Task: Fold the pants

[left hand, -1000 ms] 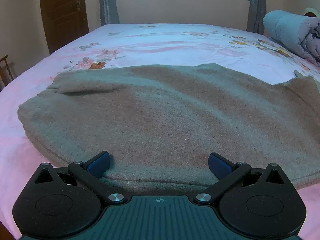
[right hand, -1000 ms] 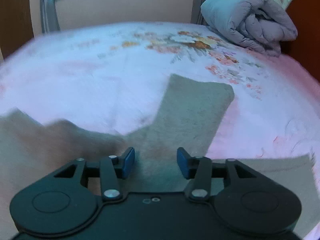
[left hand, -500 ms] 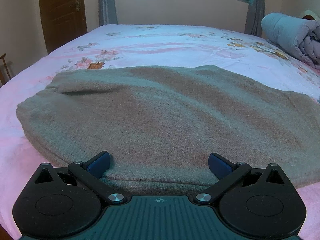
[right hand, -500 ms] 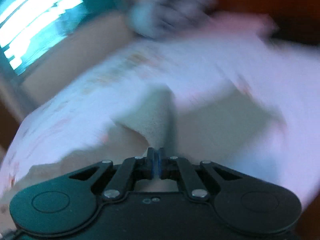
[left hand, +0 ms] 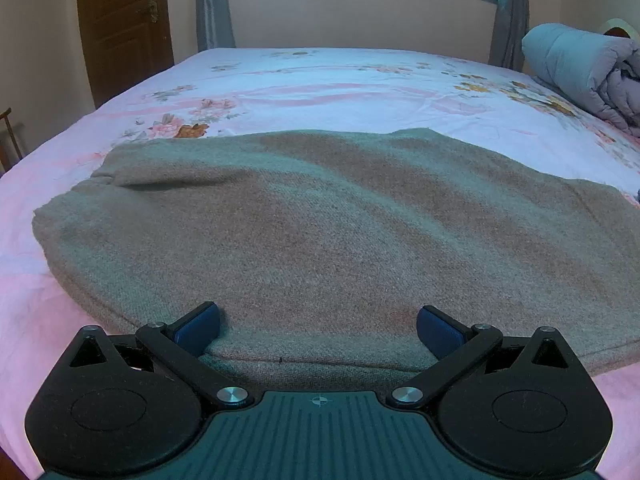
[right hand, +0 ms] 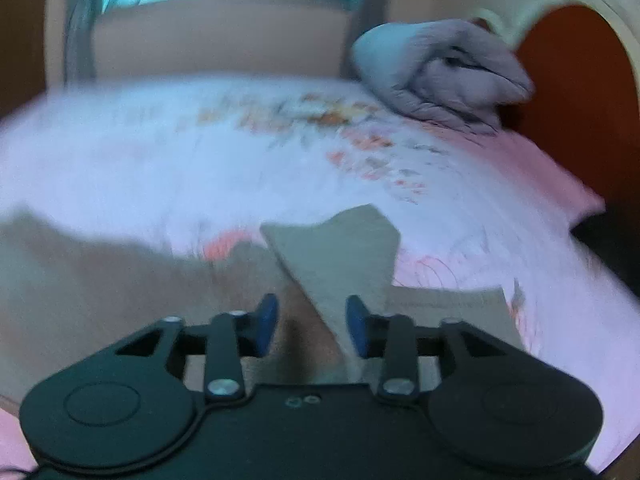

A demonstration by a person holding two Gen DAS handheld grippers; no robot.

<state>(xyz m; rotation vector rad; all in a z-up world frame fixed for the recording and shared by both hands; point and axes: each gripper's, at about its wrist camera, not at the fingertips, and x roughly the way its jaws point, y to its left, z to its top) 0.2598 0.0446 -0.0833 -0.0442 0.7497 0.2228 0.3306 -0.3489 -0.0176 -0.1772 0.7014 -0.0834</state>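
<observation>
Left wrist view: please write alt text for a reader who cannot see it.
Grey-brown pants lie spread flat across a bed with a pink floral sheet, filling most of the picture. The left tongs sit open at the near edge of the fabric, one blue pad at each side. A rolled grey duvet rests far right, below a window.

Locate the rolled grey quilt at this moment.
The rolled grey quilt lies at the bed's far right end in both wrist views, on the floral bedsheet, beyond the pants and against the orange headboard.
</observation>
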